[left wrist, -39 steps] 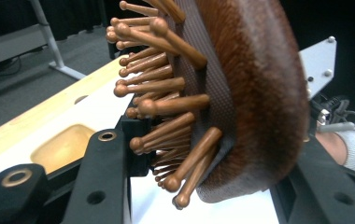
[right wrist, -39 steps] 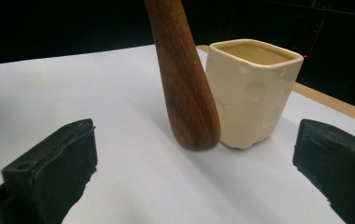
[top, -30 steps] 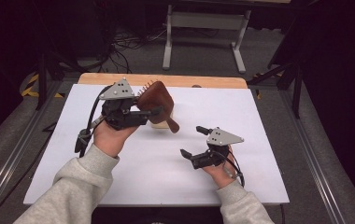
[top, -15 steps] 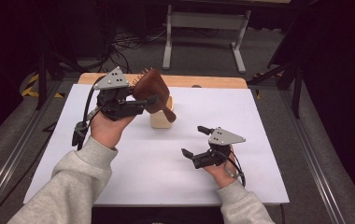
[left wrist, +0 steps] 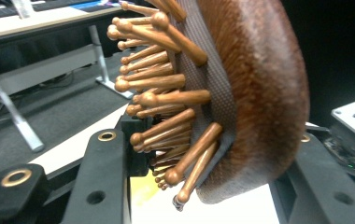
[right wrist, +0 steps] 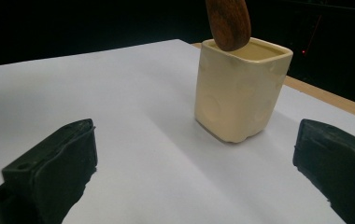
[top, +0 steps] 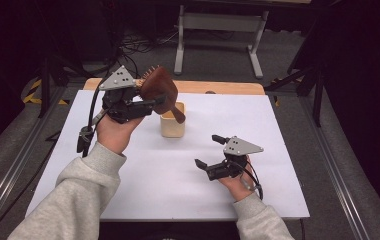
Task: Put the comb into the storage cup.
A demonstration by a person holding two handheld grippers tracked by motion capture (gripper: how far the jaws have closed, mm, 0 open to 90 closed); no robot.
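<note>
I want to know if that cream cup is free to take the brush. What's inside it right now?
The cream cup looks open at the top, with the hairbrush handle tip hanging over its rim. Its upper inside wall looks bare; the bottom is hidden by the walls and handle.

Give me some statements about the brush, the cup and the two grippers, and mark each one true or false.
1. The left gripper holds the wooden brush by its head. True.
2. The right gripper is clamped on the cup. False: its jaws are open and empty, apart from the cup.
3. The brush's handle tip hangs at the cup's open top. True.
4. The cup lies on its side. False: it stands upright on the white table.
5. The brush's pins are wooden with round tips. True.
</note>
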